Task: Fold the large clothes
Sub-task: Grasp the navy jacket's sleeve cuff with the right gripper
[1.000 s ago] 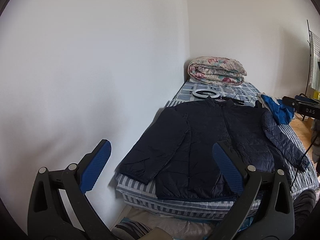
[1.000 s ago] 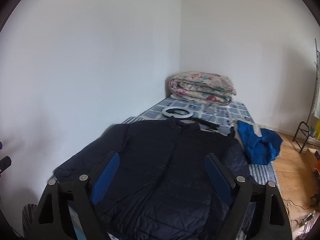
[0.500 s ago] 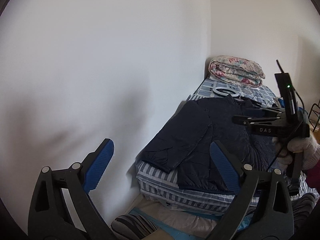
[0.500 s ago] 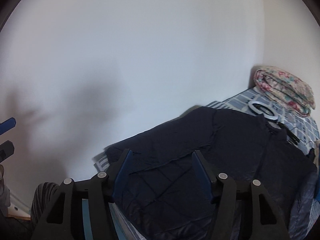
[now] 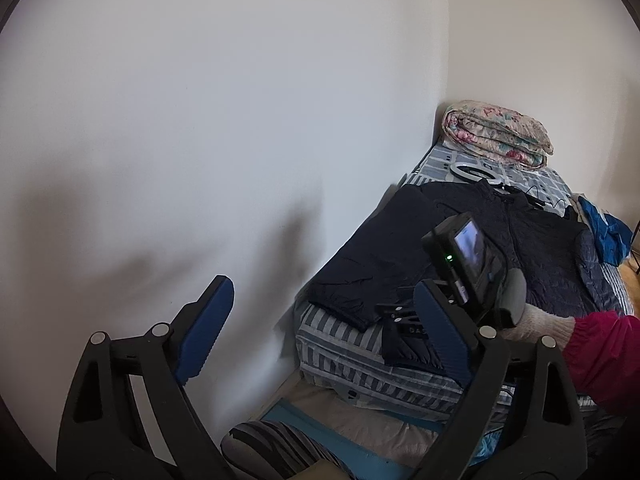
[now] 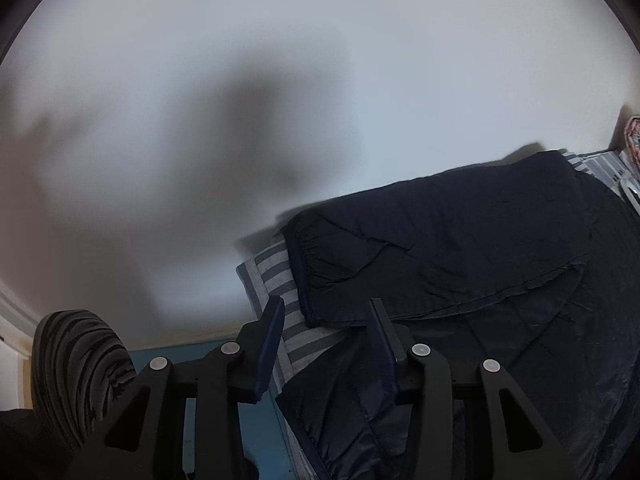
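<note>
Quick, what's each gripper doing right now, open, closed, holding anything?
Left gripper: open, holding nothing, off to the side of the bed.
Right gripper: open, jaws just been closing, over the dark jacket hem corner, gripping nothing yet.

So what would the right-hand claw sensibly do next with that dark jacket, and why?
Probably ease the right gripper onto the hem corner of the navy jacket and pinch it. Its jaws have just been closing, yet between them shows mostly striped bedding and nothing is pinched. The left gripper hangs wide open beside the bed.

A folded floral quilt (image 5: 498, 132) lies on the striped bed (image 5: 340, 344) beside a white wall (image 5: 220, 120).
</note>
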### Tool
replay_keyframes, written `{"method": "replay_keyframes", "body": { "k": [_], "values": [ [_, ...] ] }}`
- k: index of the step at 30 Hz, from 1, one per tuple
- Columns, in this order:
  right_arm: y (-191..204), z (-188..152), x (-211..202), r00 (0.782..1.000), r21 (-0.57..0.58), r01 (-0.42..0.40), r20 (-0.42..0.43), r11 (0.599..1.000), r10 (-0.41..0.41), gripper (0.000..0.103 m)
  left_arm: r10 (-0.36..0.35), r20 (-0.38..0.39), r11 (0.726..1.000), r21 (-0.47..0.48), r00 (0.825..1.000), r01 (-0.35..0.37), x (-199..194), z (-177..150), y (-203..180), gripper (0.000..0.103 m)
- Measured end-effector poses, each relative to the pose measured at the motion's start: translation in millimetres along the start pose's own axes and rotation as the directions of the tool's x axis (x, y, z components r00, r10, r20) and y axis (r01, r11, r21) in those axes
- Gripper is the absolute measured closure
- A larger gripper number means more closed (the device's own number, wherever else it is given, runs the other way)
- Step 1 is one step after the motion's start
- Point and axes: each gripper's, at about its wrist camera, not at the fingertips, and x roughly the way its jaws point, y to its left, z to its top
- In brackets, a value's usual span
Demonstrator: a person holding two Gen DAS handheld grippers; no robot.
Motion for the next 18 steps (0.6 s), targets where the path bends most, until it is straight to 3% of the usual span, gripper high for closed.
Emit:
{"method": "replay_keyframes", "body": {
  "k": [6, 15, 18],
  "values": [
    [11, 3, 47, 0.997, -0.061, -0.021, -0.076, 0.998, 0.016, 0.060, 0.012, -0.021, 1.000, -0.016, 1.000, -0.012, 3, -3, 5, 0.015],
    [12, 3, 82, 0.984, -0.113, 0.026, -0.171, 0.993, -0.046, 0.060, 0.009, -0.058, 0.997, -0.070, 0.998, -0.013, 17, -3, 14, 0.014],
    [16, 0, 87, 0.977, -0.168, 0.071, -0.187, 0.983, -0.103, 0.075, 0.002, -0.064, 0.998, -0.060, 0.998, -0.006, 21, -3, 9, 0.014]
  ]
}}
